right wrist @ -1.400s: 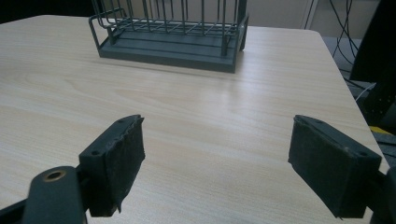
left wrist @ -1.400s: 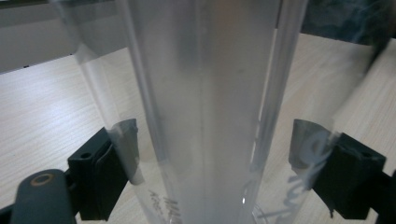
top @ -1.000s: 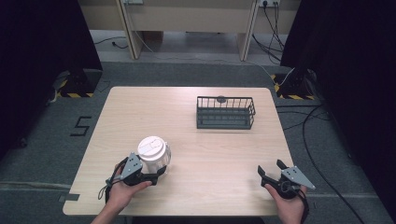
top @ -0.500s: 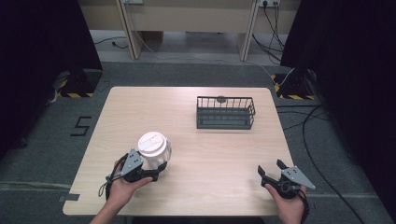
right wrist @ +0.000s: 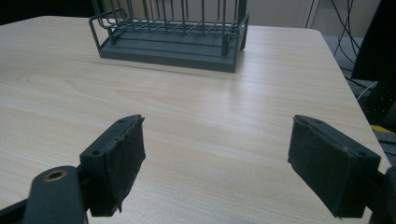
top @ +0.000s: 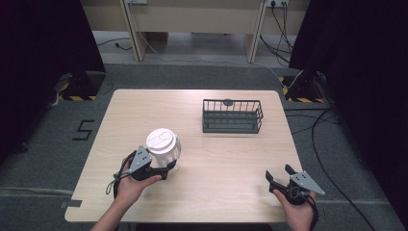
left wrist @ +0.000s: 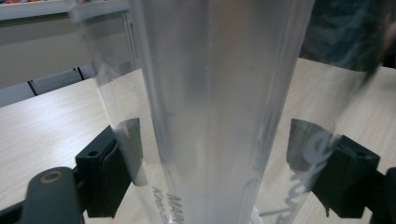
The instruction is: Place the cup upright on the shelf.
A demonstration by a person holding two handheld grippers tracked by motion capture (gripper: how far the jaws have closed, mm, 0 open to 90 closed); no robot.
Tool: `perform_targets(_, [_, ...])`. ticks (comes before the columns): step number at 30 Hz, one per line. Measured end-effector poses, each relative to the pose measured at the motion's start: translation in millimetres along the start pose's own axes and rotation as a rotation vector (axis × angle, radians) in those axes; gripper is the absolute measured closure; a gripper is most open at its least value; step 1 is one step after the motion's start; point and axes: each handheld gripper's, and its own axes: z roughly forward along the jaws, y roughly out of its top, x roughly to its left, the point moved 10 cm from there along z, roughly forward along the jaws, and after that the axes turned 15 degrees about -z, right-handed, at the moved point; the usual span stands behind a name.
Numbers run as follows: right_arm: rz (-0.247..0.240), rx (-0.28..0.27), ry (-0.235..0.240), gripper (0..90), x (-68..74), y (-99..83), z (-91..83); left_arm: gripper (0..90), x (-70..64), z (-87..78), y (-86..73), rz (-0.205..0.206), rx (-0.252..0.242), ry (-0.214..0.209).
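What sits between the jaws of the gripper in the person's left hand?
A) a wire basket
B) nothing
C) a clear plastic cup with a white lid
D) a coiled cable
C: the left gripper has its jaws either side of the clear cup, white lid on top.

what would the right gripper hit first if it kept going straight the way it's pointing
Probably the dark wire basket. The right gripper, jaws wide open, looks along bare table toward the basket's near side. Nothing lies between them, though depth is hard to judge.
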Motion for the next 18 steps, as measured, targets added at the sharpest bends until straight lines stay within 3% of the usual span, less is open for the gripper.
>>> perform_targets(18, [0.004, -0.002, 0.004, 19.4, 0.8, 0.4, 0.3, 17.3, -3.6, 18.9, 23.0, -0.001, -0.022, -0.006])
